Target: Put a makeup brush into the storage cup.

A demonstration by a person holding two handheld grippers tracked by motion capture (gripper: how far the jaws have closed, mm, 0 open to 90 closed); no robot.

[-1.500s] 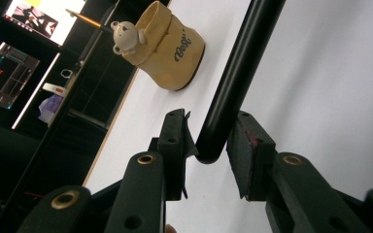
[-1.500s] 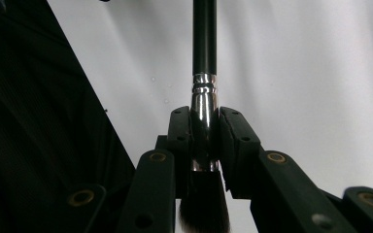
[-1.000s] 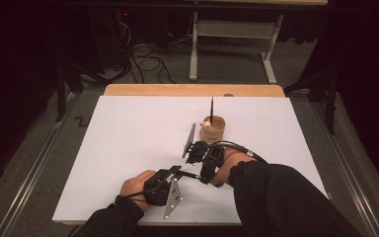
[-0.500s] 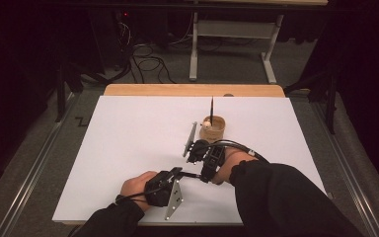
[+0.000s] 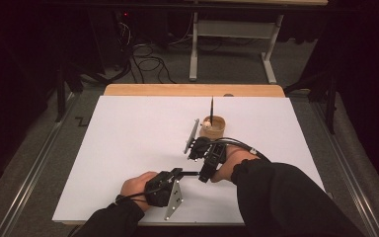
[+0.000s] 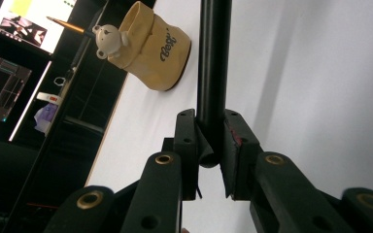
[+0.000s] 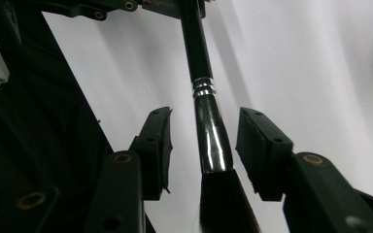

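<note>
A black paintbrush (image 5: 190,173) lies level just above the white sheet between my two grippers. My left gripper (image 6: 210,121) is shut on the end of its handle (image 6: 212,73). My right gripper (image 7: 204,121) straddles the glossy ferrule (image 7: 211,141) near the bristles; its jaws have just been opening and both pads stand clear of the brush. From above, the left gripper (image 5: 177,172) and right gripper (image 5: 202,175) face each other at the table's near side. A beige bear-faced holder (image 5: 213,127) stands behind them with another brush (image 5: 211,108) upright in it.
The white sheet (image 5: 128,143) covers the table, with a wooden strip (image 5: 192,90) along its far edge. The holder (image 6: 148,46) sits close beyond the right hand. Table legs and cables lie on the floor behind.
Both hands keep their places, and nothing else on the table has moved.
</note>
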